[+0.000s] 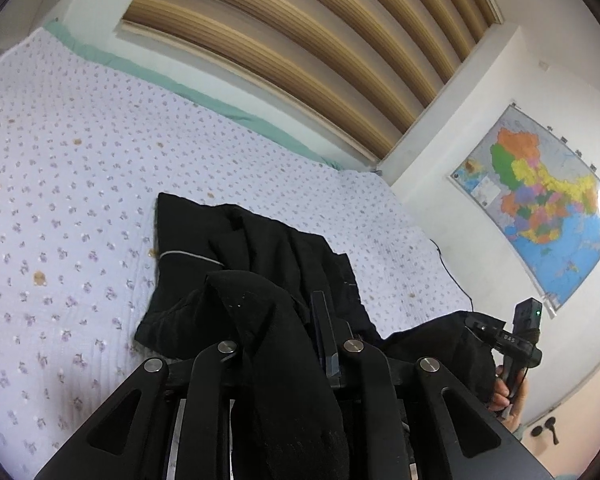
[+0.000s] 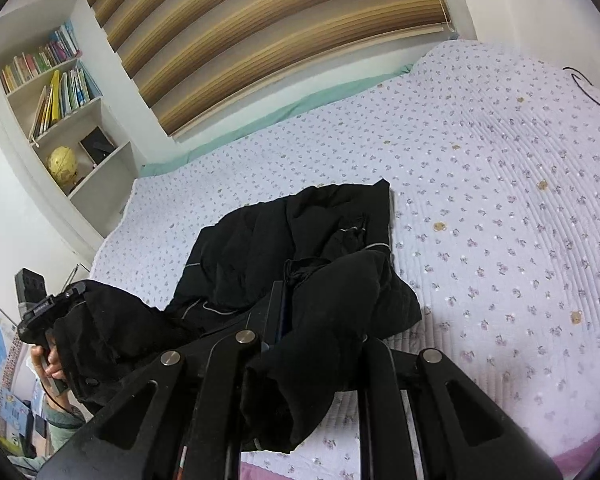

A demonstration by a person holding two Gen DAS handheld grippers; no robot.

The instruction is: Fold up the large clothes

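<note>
The left gripper [image 1: 284,312] pinches a bunch of the black jacket [image 1: 256,240] and tips a little down; the right gripper [image 2: 300,312] pinches another bunch, tipping down more; the rest of the jacket lies crumpled on the flowery bed [image 2: 500,208] just beyond.

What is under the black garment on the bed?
Under the black garment lies the flowered bedspread, visible all around it. The covered part of the bedspread cannot be seen, so anything lying beneath is unknown.
</note>
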